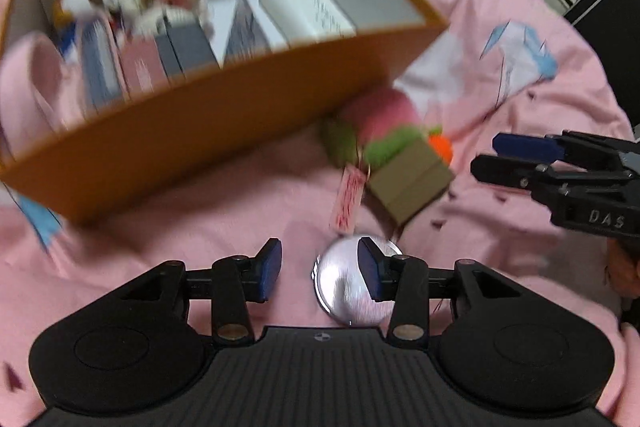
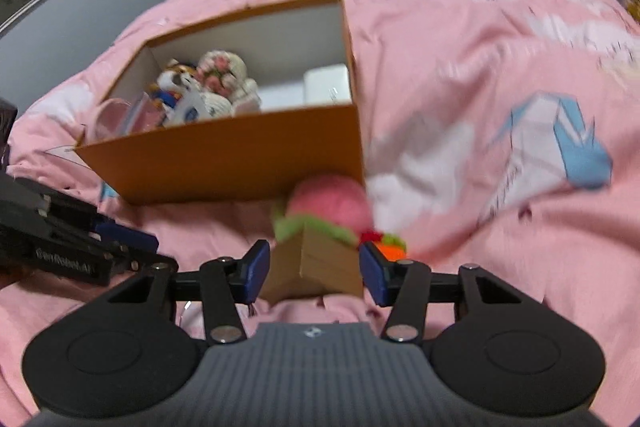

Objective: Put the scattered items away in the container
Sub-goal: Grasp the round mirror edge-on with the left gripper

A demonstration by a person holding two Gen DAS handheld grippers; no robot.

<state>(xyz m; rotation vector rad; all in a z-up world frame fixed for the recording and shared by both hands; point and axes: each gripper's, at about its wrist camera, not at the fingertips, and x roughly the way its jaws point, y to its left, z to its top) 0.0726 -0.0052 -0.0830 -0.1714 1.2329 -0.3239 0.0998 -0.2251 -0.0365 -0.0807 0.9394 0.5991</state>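
I see an orange cardboard box (image 1: 224, 131) sitting open on the pink bedspread (image 1: 500, 39), already holding a small plush tiger (image 2: 176, 79), a cream plush with pink roses (image 2: 224, 73), a white case (image 1: 304, 7) at its right end, some upright cards and a pink band at its left end; the contents are blurred in both views. Just outside the box's near right corner lies a pink plush with green trim (image 2: 332, 203), and touching it on the near side is a small brown carton (image 2: 316, 267), with a bit of orange beside it on the right. My right hand-held gripper (image 2: 314, 275) has its jaws apart on either side of that carton; the blue pads (image 2: 256, 273) stand just beside its faces, and I cannot tell whether either one touches. No earlier view is at hand to compare. My left hand-held gripper (image 1: 316, 273) points down at the bedspread with its jaws apart and nothing clamped; a round shiny silver disc (image 1: 352, 287) lies on the cover under its right finger, partly between the fingers. A pink tag (image 1: 348, 203) lies between the disc and the carton. From the left view, the right tool enters at the right edge, near the carton.
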